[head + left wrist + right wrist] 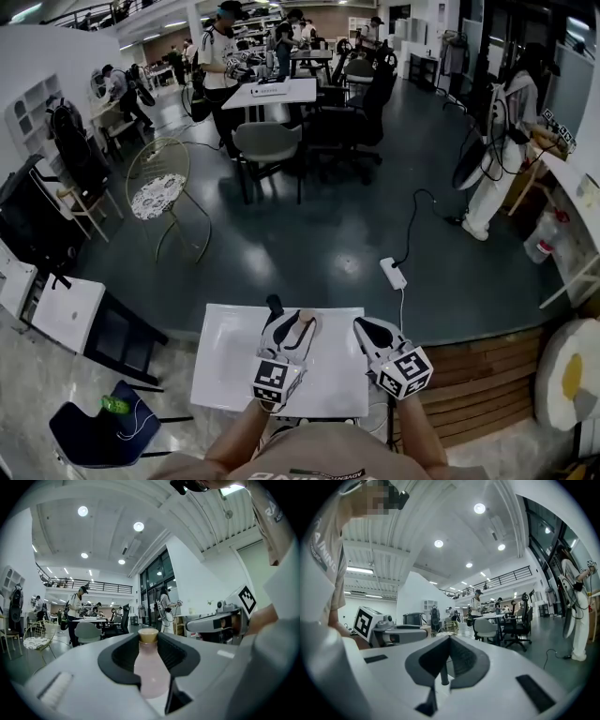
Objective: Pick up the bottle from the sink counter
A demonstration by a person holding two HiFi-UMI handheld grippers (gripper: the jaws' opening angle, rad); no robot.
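Observation:
A pale pink bottle (150, 670) with a tan cap stands upright between the dark pads of my left gripper (148, 644), which is shut on its body. In the head view the same bottle (306, 324) shows as a pale sliver in the left gripper (300, 328), held over the white sink counter (230, 366). My right gripper (368, 330) hovers just to the right of it with its tips meeting and nothing gripped. In the right gripper view the right gripper (449, 639) has its jaws touching at the tip; a thin dark post (444, 674) shows low in the gap behind them.
A black faucet (274, 305) stands at the counter's far edge. A power strip (394, 273) and cable lie on the dark floor beyond. Ahead are a grey chair (267, 145), desks and several people. A blue seat (98, 431) and white cabinet (67, 314) are left.

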